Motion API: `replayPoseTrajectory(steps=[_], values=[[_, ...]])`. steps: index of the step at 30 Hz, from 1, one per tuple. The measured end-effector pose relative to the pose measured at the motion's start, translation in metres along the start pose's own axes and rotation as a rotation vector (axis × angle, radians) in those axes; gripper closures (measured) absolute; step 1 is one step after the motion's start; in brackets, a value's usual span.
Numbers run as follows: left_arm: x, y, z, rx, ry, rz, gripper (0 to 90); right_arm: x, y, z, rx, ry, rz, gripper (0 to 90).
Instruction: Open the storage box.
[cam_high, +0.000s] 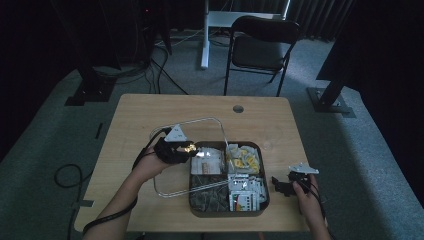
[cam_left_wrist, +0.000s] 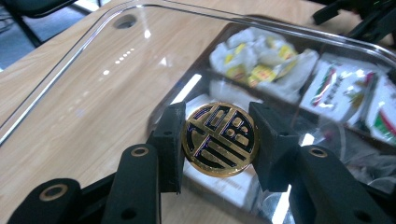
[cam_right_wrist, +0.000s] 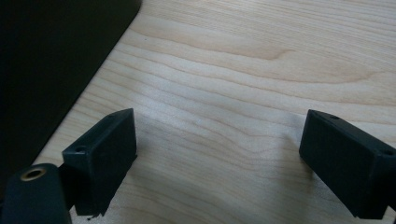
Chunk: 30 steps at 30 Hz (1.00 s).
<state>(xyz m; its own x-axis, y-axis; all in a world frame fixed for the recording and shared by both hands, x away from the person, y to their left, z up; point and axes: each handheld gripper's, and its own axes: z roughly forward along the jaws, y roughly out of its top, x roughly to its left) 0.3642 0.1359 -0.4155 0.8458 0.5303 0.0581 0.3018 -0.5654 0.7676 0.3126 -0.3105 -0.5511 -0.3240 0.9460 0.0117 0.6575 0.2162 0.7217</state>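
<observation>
A clear plastic lid (cam_high: 200, 120) (cam_left_wrist: 93, 93) is lifted and tilted, partly over a dark compartmented box (cam_high: 265, 200) and partly over the table to its left. My left gripper (cam_high: 187, 148) (cam_left_wrist: 219, 140) is shut on the lid's round gold-and-black knob (cam_high: 190, 147) (cam_left_wrist: 219, 139), one pad on each side. Under the lid lie yellow-and-white sachets (cam_high: 243, 159) (cam_left_wrist: 261, 60) and white packets (cam_left_wrist: 345, 93). My right gripper (cam_high: 277, 184) (cam_right_wrist: 219, 158) rests low over the table just right of the box, open, with bare wood between its jaws. The box's dark wall (cam_right_wrist: 46, 56) fills the left of the right gripper view.
The wooden table (cam_high: 150, 107) has a round cable hole (cam_high: 238, 108) near its far edge. A black folding chair (cam_high: 260, 47) stands beyond the table. Cables trail across the grey floor (cam_high: 65, 175) at the left.
</observation>
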Motion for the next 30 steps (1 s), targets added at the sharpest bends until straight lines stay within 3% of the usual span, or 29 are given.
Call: replayPoseTrajectory(steps=[13, 16, 30], values=[[0.034, -0.032, -0.028, -0.003, 0.077, -0.085, 59.1, 0.000, 0.000, 0.000, 0.000, 0.000, 0.002, 10.5], [0.036, -0.034, -0.029, -0.003, 0.079, -0.090, 59.1, 0.000, 0.000, 0.000, 0.000, 0.000, 0.001, 10.5], [0.060, -0.070, -0.052, 0.014, 0.168, -0.155, 59.1, 0.000, 0.000, 0.000, 0.000, 0.000, 0.000, 10.5]])
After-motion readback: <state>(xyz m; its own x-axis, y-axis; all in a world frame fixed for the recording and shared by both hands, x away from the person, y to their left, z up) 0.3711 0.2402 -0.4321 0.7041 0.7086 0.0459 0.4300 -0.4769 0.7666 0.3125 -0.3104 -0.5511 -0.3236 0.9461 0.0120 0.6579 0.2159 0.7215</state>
